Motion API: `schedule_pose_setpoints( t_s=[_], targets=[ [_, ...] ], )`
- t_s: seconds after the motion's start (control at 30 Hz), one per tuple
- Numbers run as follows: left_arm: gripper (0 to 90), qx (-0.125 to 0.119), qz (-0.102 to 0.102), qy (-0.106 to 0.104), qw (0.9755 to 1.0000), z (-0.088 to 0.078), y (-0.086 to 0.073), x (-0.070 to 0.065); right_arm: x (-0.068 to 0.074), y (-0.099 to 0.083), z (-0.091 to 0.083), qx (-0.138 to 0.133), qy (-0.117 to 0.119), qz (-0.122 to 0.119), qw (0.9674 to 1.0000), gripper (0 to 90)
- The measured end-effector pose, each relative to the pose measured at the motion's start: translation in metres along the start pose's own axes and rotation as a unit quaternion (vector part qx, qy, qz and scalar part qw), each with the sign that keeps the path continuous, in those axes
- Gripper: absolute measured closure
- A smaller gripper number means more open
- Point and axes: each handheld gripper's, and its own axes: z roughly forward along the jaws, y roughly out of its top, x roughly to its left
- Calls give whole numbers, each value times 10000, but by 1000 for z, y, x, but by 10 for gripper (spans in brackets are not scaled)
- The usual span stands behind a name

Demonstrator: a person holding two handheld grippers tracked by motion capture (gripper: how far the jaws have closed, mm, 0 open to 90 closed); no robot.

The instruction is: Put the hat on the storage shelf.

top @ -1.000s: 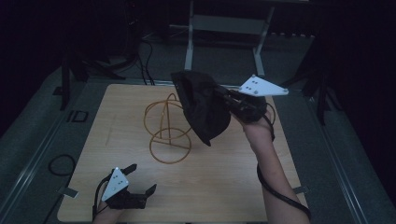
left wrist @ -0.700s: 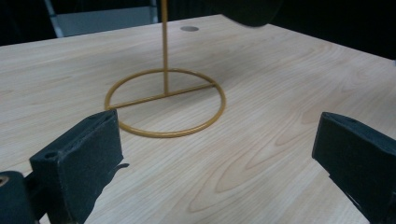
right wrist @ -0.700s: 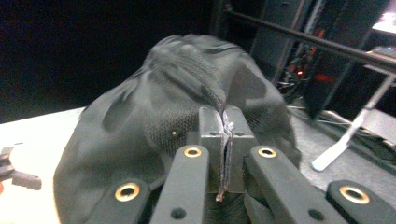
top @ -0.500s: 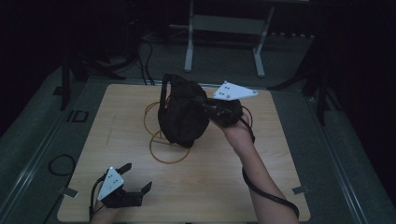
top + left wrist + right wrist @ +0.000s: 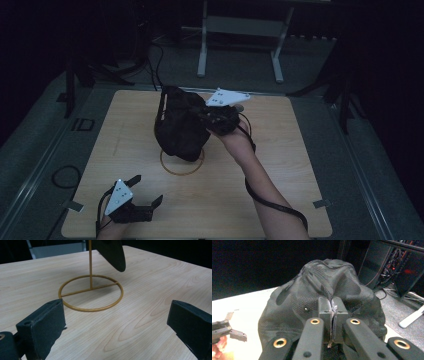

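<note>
The right tool (image 5: 212, 120) pinches a fold of the black cap (image 5: 180, 125) above the gold stand (image 5: 182, 162), while the left tool (image 5: 142, 200) rests open on the table (image 5: 280, 165); such a thin pinch could slip, dropping the cap beside the stand

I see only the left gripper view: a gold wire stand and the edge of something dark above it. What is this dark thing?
Observer: A black mesh cap; the right gripper is shut on a fold of its fabric.
Operator: Is the cap on the stand already?
Observer: In the high view it hangs over the stand, hiding the post; only the ring base shows. Whether it rests on the stand, I cannot tell.
Operator: Where is my left gripper?
Observer: The left gripper is near the table's front edge, open, holding nothing.
</note>
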Motion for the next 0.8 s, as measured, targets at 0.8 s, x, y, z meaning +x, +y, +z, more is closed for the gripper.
schedule_pose_setpoints(
  t_s=[0.8],
  targets=[
    [21, -32, -62, -129, 9999, 1, 0, -2, 1, -5, 11, -95, 202, 169, 9996, 534]
  ],
)
